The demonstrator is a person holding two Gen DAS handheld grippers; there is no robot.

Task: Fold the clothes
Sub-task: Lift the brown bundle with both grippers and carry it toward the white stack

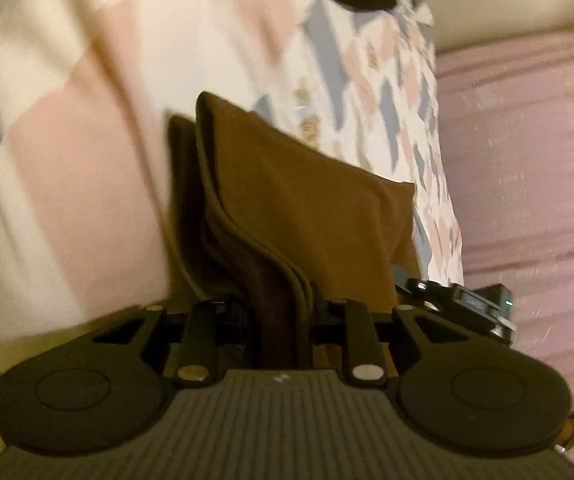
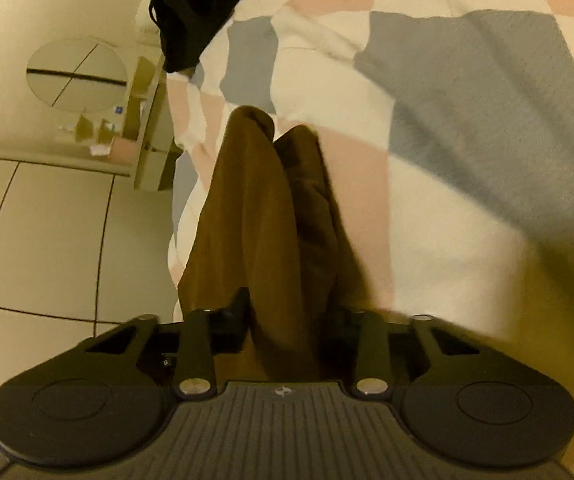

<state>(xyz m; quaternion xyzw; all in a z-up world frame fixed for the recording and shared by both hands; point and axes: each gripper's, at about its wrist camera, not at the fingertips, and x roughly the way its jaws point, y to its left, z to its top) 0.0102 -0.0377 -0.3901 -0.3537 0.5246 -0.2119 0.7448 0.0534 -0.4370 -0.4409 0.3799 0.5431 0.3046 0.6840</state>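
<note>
A brown garment (image 1: 287, 184), folded into several layers with a piped edge, rises from between the jaws of my left gripper (image 1: 279, 304), which is shut on it. In the right wrist view the same brown garment (image 2: 255, 208) runs as two thick folds out of my right gripper (image 2: 287, 316), whose jaws are shut on the cloth. Both grippers hold it above a patchwork quilt (image 2: 447, 100). The fingertips themselves are hidden in the fabric.
The quilt (image 1: 67, 140), in cream, pink and grey patches, covers a bed with a pink sheet (image 1: 527, 160). A black garment (image 2: 191, 8) lies at the quilt's far edge. Beside the bed are a tiled floor (image 2: 47, 240) and a round mirror (image 2: 75, 74). A black device with a green light (image 1: 467, 304) sits right of the left gripper.
</note>
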